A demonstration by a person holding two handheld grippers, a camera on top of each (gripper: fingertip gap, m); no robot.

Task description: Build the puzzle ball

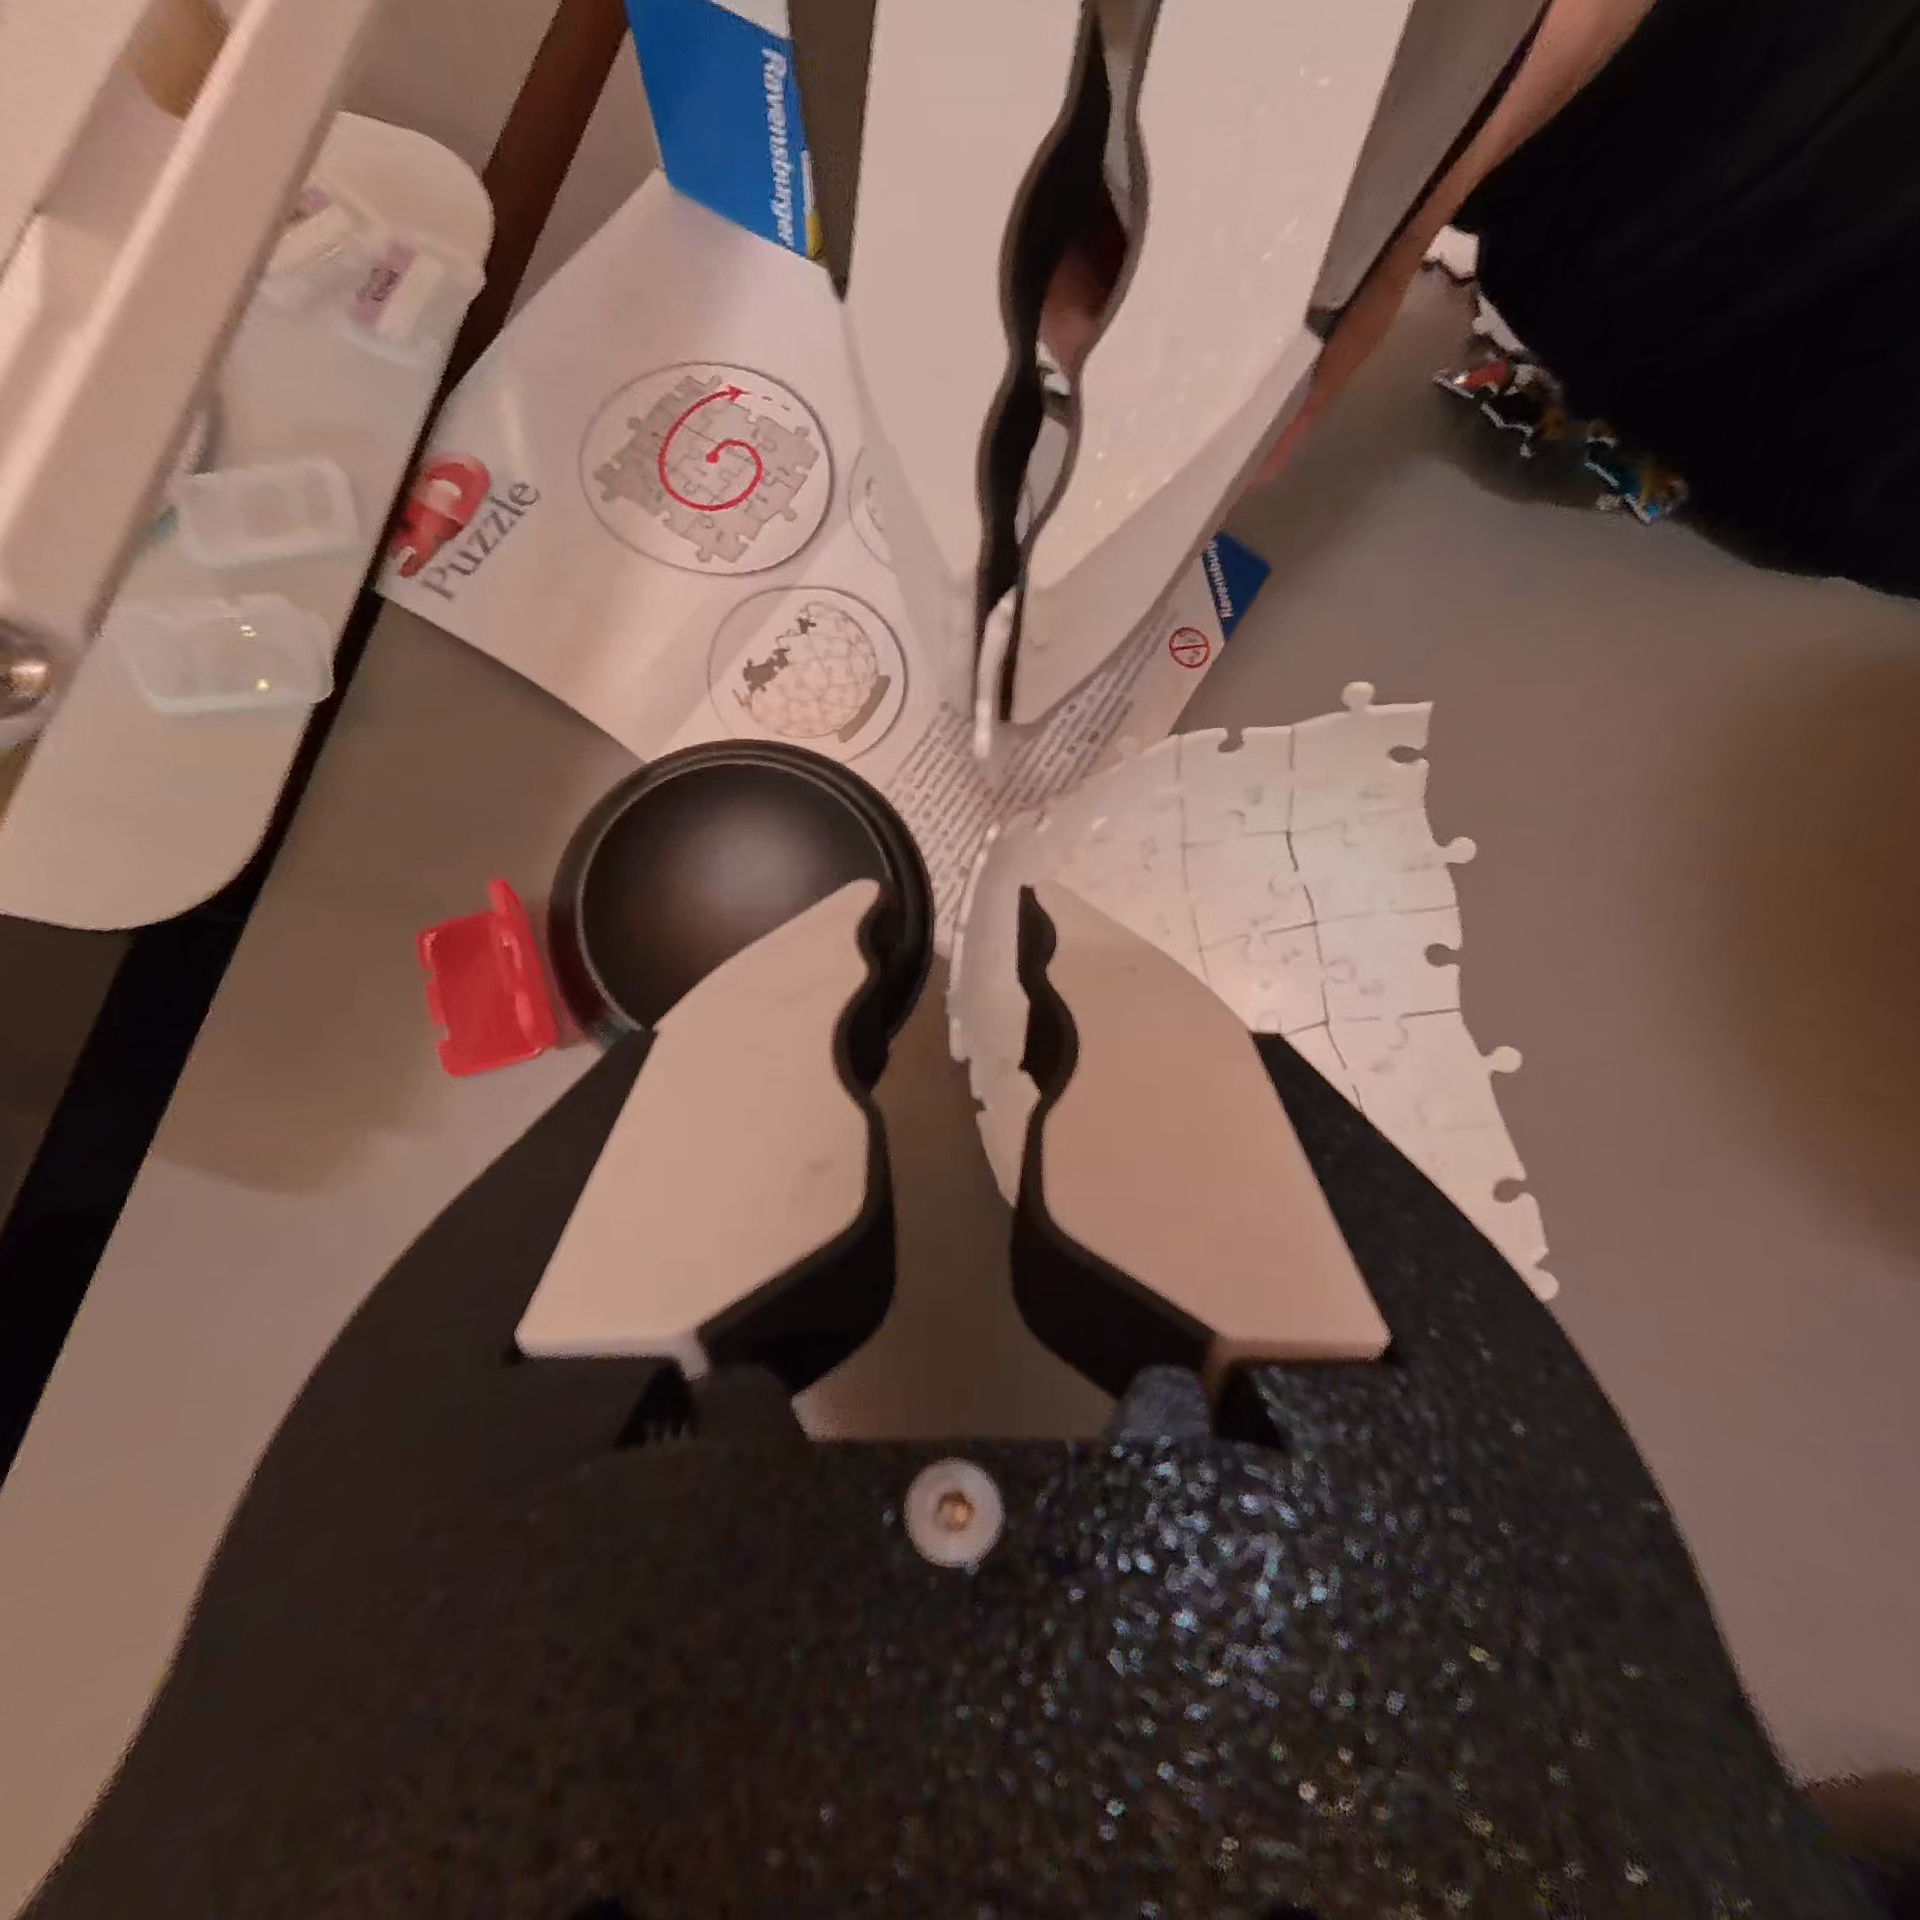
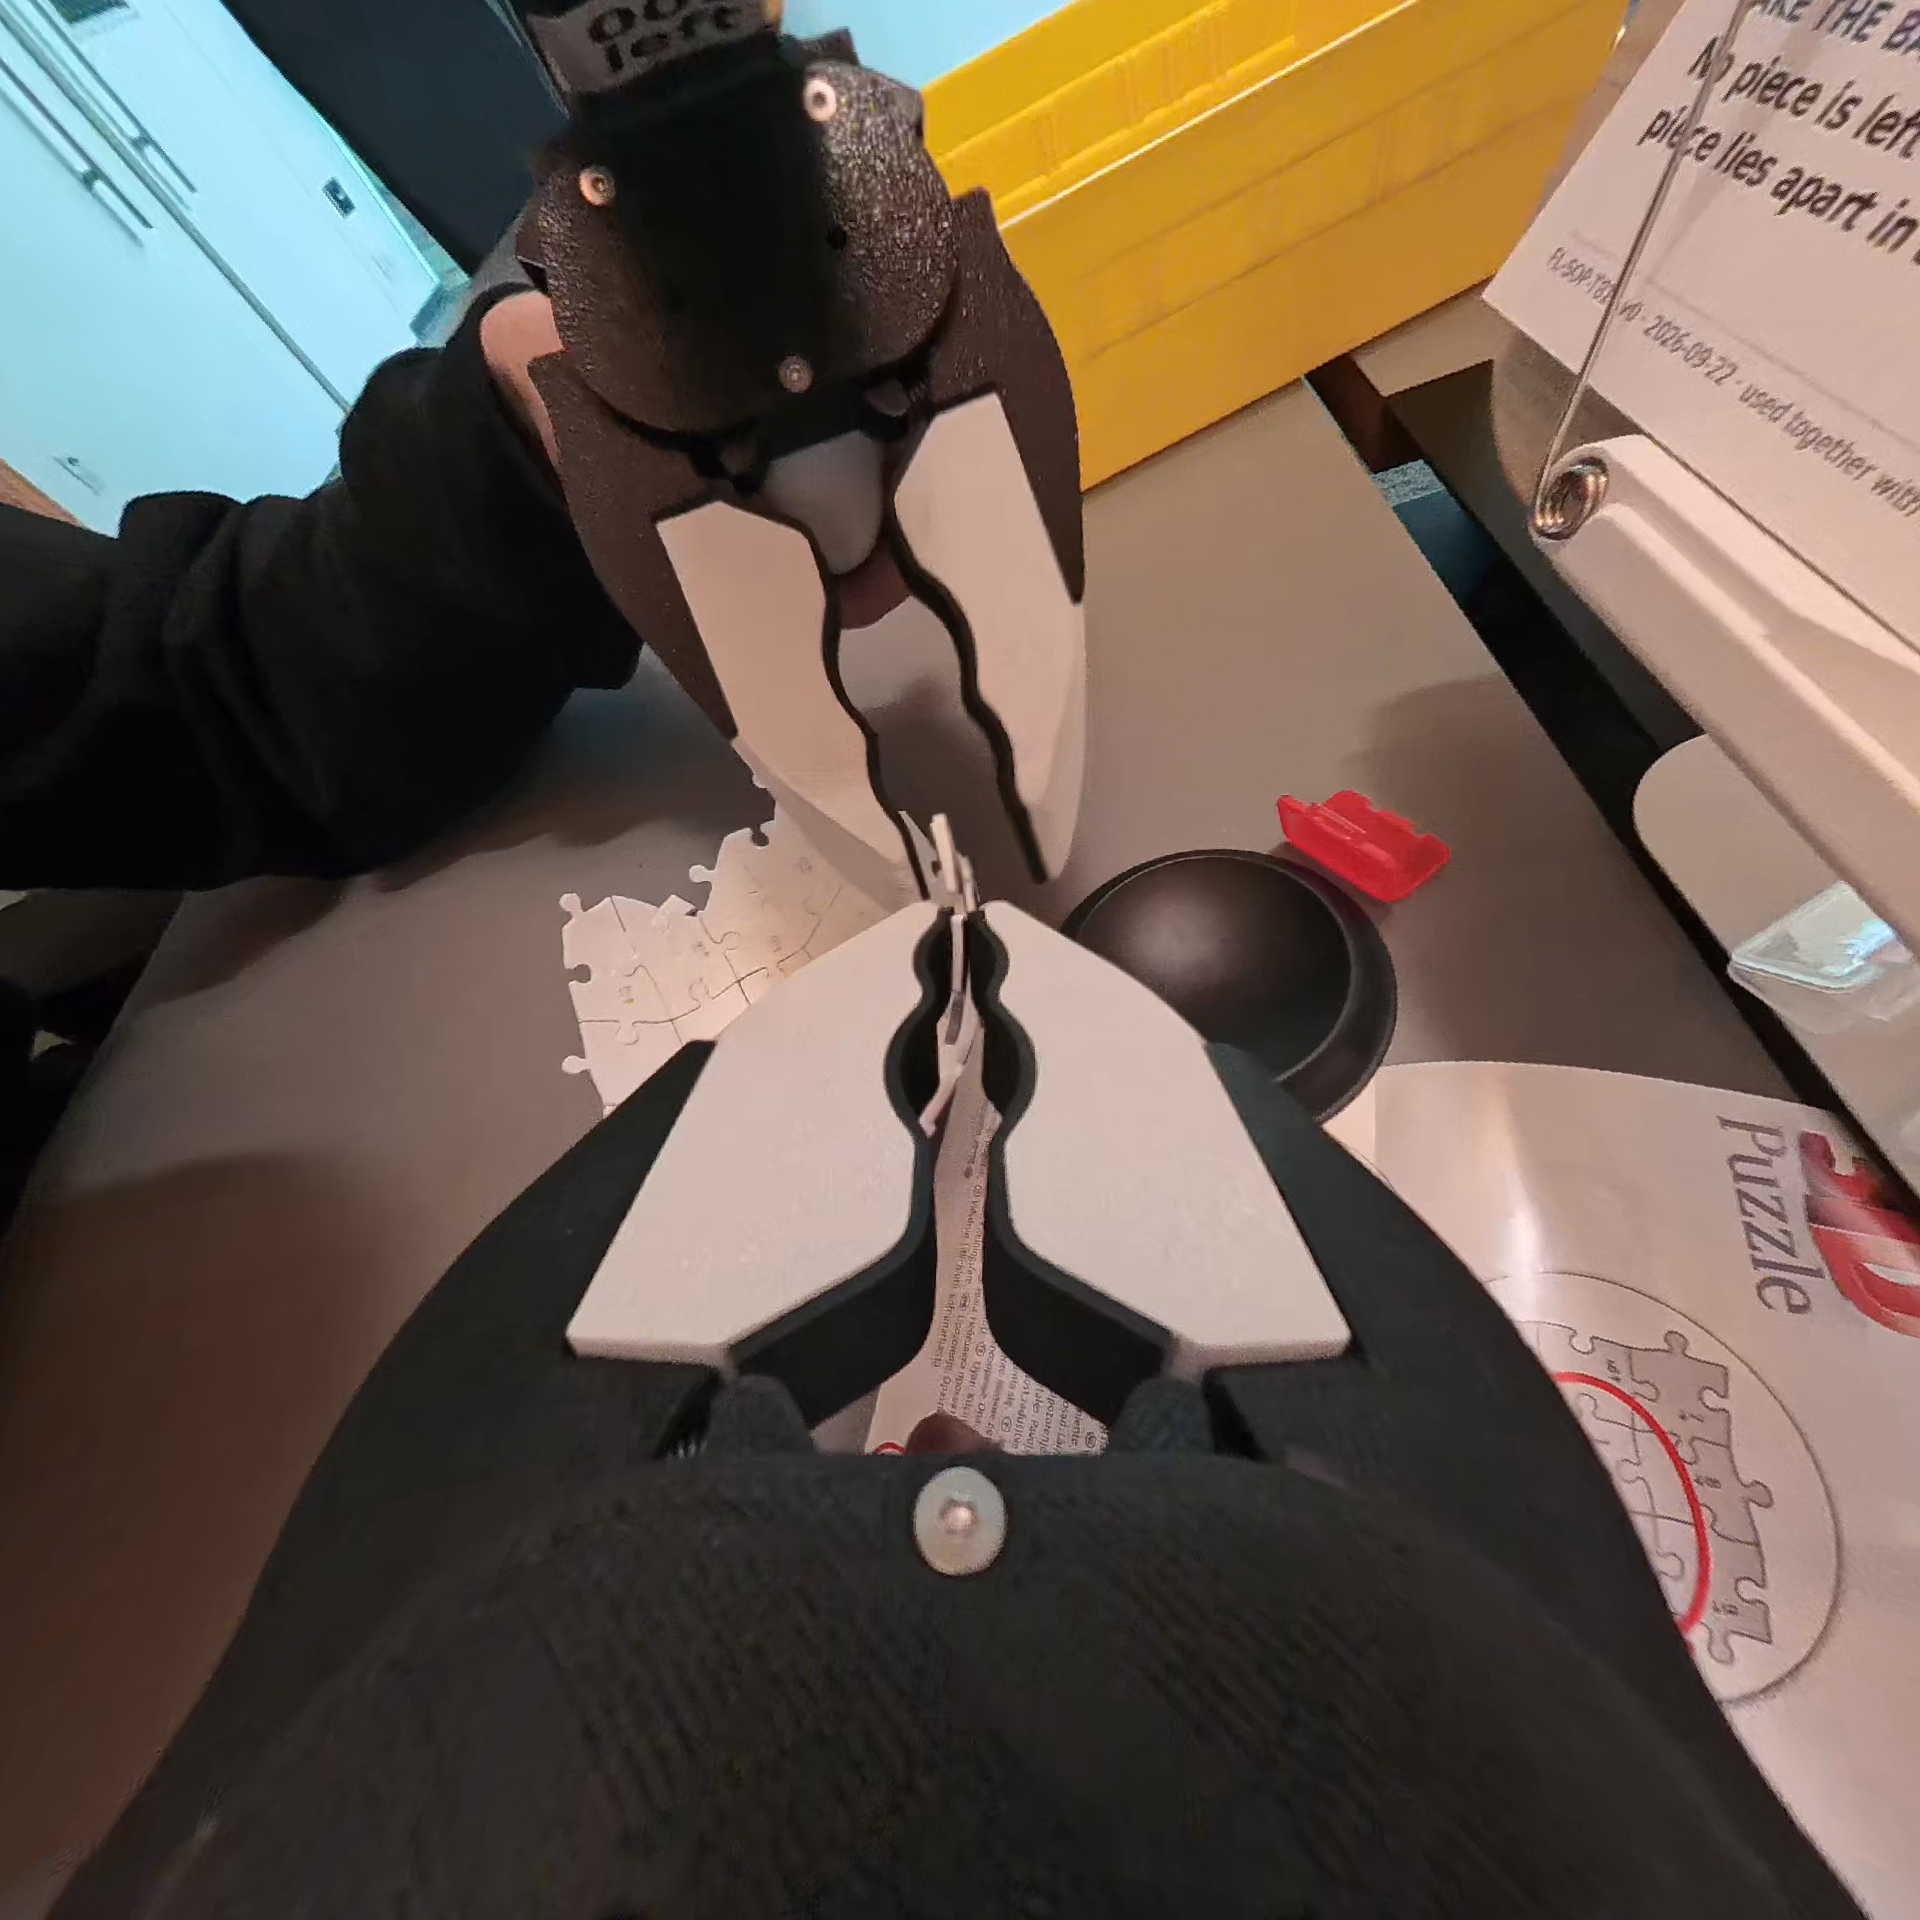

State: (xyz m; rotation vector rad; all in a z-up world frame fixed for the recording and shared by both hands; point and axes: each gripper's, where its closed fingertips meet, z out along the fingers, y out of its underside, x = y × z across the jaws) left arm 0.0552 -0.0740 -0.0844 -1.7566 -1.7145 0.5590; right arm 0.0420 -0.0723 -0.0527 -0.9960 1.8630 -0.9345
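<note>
A: State the condition of each hand-held gripper.

B: The right hand-held gripper [image 2: 961, 920] is clamped on a small white plastic puzzle piece [image 2: 954, 1023], held edge-on between its pads. The left hand-held gripper [image 1: 951, 904] stands narrowly apart and grips nothing; the rim of the curved white assembled puzzle section [image 1: 1278, 914] lies just under its right finger.

A: Where does the section lie relative to the held piece?

B: On the grey tabletop [image 1: 1662, 831], directly ahead of and below the right hand-held gripper's tips, beside the black bowl-shaped stand [image 1: 743, 894]. The two grippers point at each other, tips nearly meeting, above the section's near edge.

A: Orientation of the piece?

B: Its long axis runs along the right hand-held gripper's fingers, tip toward the section. Judgement: it must be tilted flat onto the rim for seating.
</note>
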